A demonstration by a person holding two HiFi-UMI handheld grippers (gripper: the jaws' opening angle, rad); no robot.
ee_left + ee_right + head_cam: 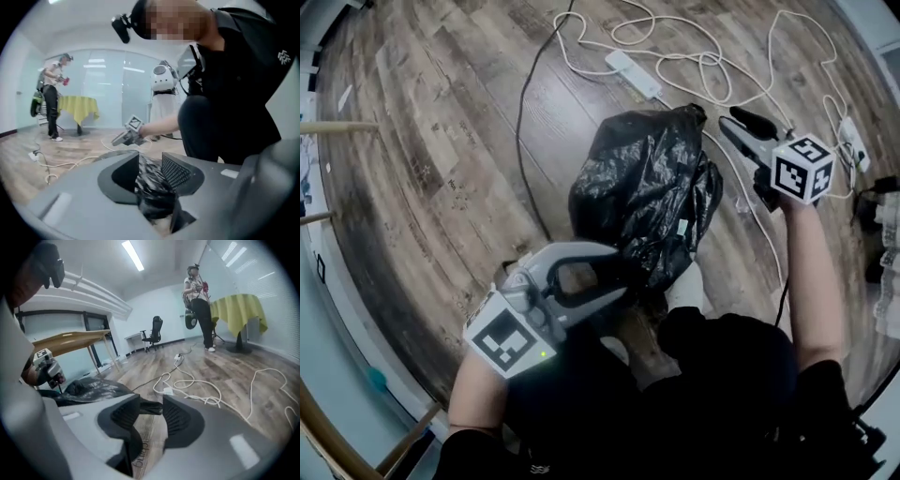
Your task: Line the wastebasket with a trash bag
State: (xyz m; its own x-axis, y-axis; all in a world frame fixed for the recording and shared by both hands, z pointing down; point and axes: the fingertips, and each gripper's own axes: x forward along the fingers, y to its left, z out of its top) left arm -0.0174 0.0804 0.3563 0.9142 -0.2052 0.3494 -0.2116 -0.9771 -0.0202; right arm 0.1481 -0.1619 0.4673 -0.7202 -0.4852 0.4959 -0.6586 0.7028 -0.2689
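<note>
Left claw (150, 161) parted, trash bag (642, 192) between | right claw (151, 404) parted by bag corner | wastebasket seemingly hidden underneath

One trash bag (642, 187), two grippers (622, 277) (739, 127), one office chair (155, 331), one yellow-draped table (236, 310).

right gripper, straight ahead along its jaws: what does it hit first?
Likely the black trash bag: a tip of it pokes between the open jaws of the right gripper. Past that, wood floor and white cable; depth is unclear.
</note>
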